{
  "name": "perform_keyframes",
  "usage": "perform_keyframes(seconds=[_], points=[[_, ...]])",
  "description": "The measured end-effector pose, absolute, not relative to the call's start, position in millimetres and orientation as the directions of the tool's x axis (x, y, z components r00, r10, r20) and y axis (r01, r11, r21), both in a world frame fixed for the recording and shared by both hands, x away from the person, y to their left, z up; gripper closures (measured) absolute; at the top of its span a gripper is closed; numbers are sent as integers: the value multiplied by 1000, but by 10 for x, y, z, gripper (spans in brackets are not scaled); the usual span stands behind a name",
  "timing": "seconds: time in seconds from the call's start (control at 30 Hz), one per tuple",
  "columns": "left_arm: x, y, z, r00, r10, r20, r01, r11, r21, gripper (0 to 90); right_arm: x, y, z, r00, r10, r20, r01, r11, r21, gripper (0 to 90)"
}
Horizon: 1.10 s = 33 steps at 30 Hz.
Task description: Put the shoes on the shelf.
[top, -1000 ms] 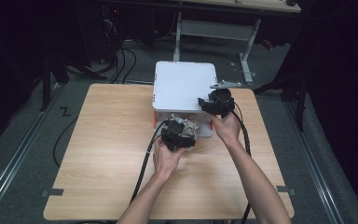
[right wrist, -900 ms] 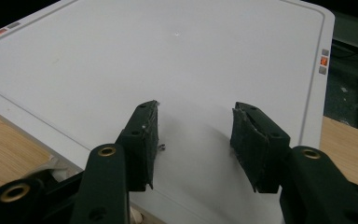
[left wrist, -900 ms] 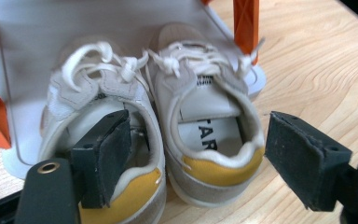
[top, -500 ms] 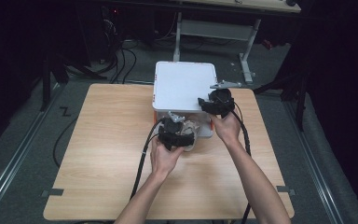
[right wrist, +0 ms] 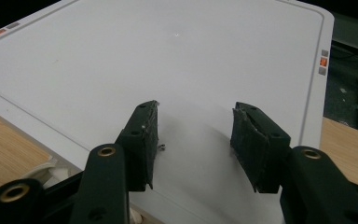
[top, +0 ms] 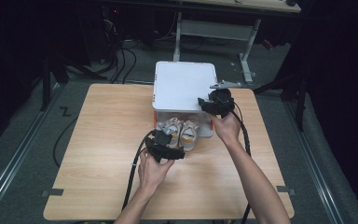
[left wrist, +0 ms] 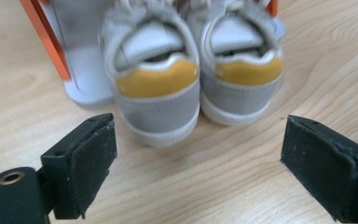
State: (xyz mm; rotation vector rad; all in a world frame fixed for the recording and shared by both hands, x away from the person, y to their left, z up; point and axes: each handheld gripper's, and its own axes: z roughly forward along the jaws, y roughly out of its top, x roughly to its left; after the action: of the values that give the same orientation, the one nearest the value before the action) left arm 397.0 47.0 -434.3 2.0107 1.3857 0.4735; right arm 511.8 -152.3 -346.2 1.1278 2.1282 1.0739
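Left gripper (left wrist: 198,163): we just opened it wide, nothing inside, near the shoes (left wrist: 193,74).
Right gripper (right wrist: 193,140): part open, empty, resting on the white box (right wrist: 168,60).

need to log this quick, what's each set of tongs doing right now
Left tongs: open, just widened, empty, short of the shoes.
Right tongs: open, holding nothing, over the white box lid.

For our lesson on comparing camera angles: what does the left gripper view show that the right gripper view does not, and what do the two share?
Left gripper view alone: two grey shoes with yellow heel patches, heels toward the camera, side by side beyond the open left gripper. Right gripper view alone: the box's white lid, with the right gripper over it, nothing between its pads. Both: the wooden table and part of the white box.
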Motion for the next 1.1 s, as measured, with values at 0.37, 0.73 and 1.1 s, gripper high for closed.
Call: perform_keyframes(seconds=[0.37, 0.73, 1.1], points=[[4060, 266, -4576, 357, 932, -62, 754, -248, 608, 28, 5102, -1524, -3480, -530, 845, -71, 437, 344, 831, 510], [4135, 134, -4616, 292, 956, -39, 768, -210, 605, 150, 5099, -1525, -3486, -528, 846, -71, 434, 340, 834, 510], [4237, 25, -4617, 266, 962, -67, 770, -170, 615, 186, 5094, -1524, -3490, -525, 848, -69, 434, 336, 836, 510]])
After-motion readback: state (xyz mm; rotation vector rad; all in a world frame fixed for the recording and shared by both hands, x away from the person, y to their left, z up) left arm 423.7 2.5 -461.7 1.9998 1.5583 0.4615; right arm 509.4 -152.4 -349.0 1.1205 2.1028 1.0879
